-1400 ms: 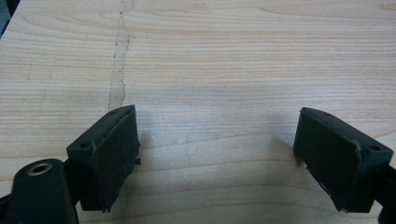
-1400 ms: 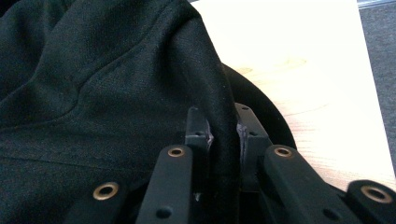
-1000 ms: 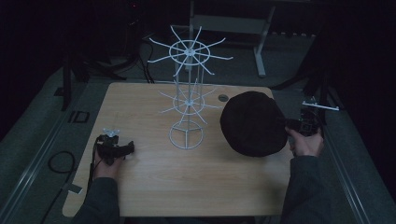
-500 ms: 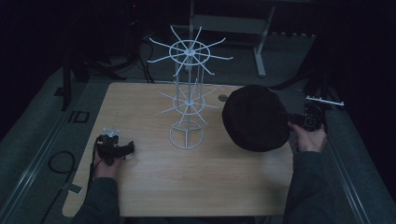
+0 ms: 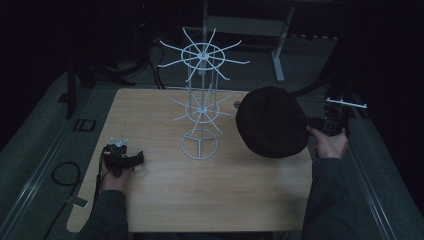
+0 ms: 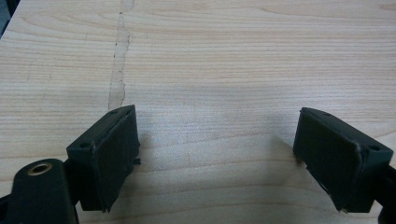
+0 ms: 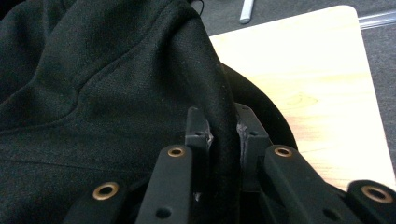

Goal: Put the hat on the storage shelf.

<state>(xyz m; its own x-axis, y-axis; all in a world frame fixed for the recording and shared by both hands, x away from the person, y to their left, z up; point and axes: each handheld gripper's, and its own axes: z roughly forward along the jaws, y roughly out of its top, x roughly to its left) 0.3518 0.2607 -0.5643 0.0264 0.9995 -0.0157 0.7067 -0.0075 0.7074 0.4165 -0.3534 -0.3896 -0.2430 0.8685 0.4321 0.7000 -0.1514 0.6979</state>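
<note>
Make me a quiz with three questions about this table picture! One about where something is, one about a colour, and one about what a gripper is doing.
1. Where is the wire rack?
A. near the table's middle
B. on the floor
C. in the left gripper

2. What colour is the hat?
A. white
B. black
C. red

3. How is the left gripper?
A. shut on the hat
B. shut on the rack
C. open, holding nothing

Answers:
1. A: its ring base stands on the wood, about mid-table.
2. B: the cloth is black in the high and right gripper views.
3. C: its jaws stand wide apart over bare wood, while the right gripper pinches the hat.
</note>
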